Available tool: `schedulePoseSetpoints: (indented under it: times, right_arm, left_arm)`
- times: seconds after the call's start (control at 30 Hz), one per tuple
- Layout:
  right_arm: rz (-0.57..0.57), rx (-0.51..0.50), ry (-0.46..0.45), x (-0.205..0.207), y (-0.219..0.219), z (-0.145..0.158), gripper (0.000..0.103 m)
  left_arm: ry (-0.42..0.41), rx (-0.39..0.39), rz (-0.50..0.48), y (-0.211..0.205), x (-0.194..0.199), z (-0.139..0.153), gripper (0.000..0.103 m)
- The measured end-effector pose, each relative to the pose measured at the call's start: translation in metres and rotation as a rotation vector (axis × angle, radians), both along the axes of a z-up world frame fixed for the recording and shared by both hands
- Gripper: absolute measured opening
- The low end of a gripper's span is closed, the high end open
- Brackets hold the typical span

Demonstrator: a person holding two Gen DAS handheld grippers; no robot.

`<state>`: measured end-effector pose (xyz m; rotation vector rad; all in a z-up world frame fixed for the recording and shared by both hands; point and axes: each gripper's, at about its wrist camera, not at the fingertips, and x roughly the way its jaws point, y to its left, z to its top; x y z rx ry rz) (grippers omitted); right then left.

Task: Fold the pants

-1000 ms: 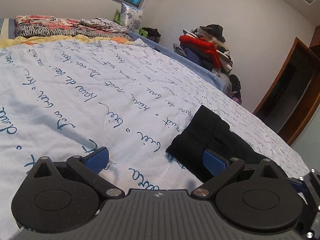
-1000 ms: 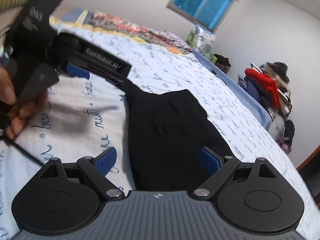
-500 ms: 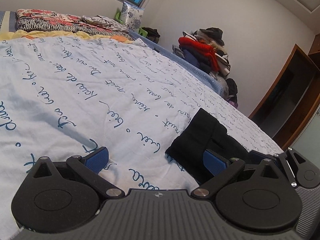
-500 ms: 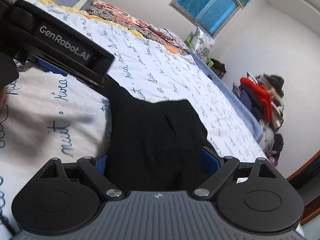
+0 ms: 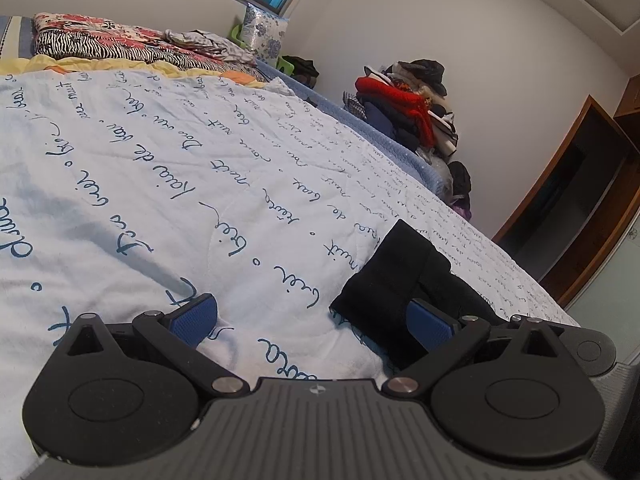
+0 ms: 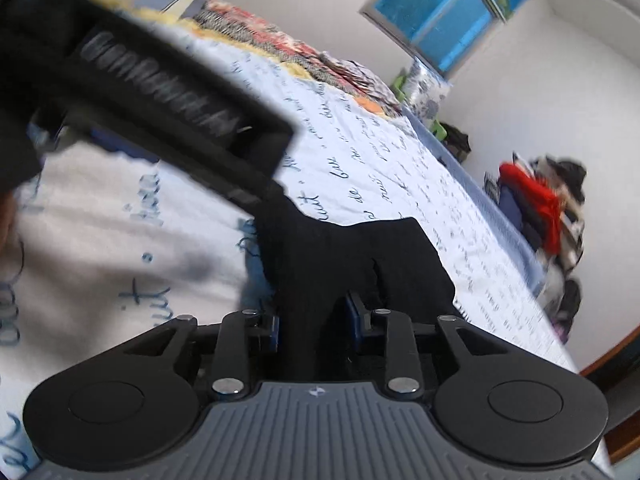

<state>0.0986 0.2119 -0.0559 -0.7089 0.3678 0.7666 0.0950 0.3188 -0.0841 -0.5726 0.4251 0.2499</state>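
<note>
The black pants (image 5: pixel 392 276) lie folded into a compact bundle on the white bedspread with blue writing (image 5: pixel 160 184). My left gripper (image 5: pixel 312 320) is open, low over the bedspread, with its right pad at the bundle's near edge. In the right wrist view the pants (image 6: pixel 352 256) fill the middle. My right gripper (image 6: pixel 316 324) is shut on a fold of the black fabric between its blue pads. The left gripper's body (image 6: pixel 160 92) crosses the upper left of that view, blurred. The right gripper's body shows at the lower right edge of the left wrist view (image 5: pixel 588 348).
Patterned blankets and pillows (image 5: pixel 120 44) lie at the head of the bed. A heap of clothes (image 5: pixel 408 108) stands against the wall beyond the bed's far side. A dark wooden doorway (image 5: pixel 580 200) is at the right.
My right gripper moved forward onto the pants and its jaws closed on the fabric. My left gripper stayed open and barely shifted.
</note>
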Motion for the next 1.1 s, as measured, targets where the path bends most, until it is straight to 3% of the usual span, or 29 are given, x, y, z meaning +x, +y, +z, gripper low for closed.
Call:
schedulePoseSetpoints:
  times: [0.13, 0.23, 0.37, 0.53, 0.6, 0.7, 0.77, 0.87, 0.93, 1.0, 1.1]
  right_arm:
    - [-0.100, 0.295, 0.248, 0.031, -0.036, 0.021, 0.011]
    - [-0.138, 0.446, 0.341, 0.037, -0.055, 0.020, 0.008]
    - [-0.133, 0.476, 0.329, 0.031, -0.061, 0.012, 0.008]
    - [-0.145, 0.525, 0.313, 0.032, -0.069, 0.015, 0.008]
    - [-0.152, 0.555, 0.320, 0.034, -0.074, 0.016, 0.008]
    - [-0.158, 0.567, 0.328, 0.037, -0.075, 0.016, 0.008]
    - [-0.154, 0.563, 0.326, 0.037, -0.074, 0.017, 0.008]
    - [-0.147, 0.557, 0.337, 0.038, -0.073, 0.016, 0.008]
    - [-0.139, 0.537, 0.360, 0.041, -0.070, 0.014, 0.008]
    - [-0.137, 0.512, 0.369, 0.041, -0.065, 0.013, 0.008]
    - [-0.134, 0.484, 0.363, 0.037, -0.061, 0.012, 0.016]
  left_arm:
    - [0.003, 0.002, -0.001, 0.000, 0.000, 0.000, 0.102]
    - [0.010, 0.000, 0.000, 0.000, 0.002, 0.001, 0.102]
    - [0.049, -0.053, -0.051, 0.004, 0.013, 0.016, 0.102]
    - [0.017, -0.327, -0.219, 0.014, 0.054, 0.030, 0.102]
    - [0.010, -0.390, -0.284, 0.012, 0.075, 0.034, 0.102]
    - [0.068, -0.453, -0.368, 0.007, 0.112, 0.029, 0.102]
    - [0.133, -0.470, -0.344, 0.008, 0.132, 0.020, 0.102]
    - [0.236, -0.415, -0.288, 0.009, 0.156, 0.008, 0.096]
    - [0.265, -0.359, -0.314, 0.004, 0.167, 0.007, 0.093]
    - [0.291, -0.260, -0.320, -0.005, 0.173, 0.011, 0.081]
    - [0.330, -0.137, -0.299, -0.012, 0.178, 0.015, 0.050]
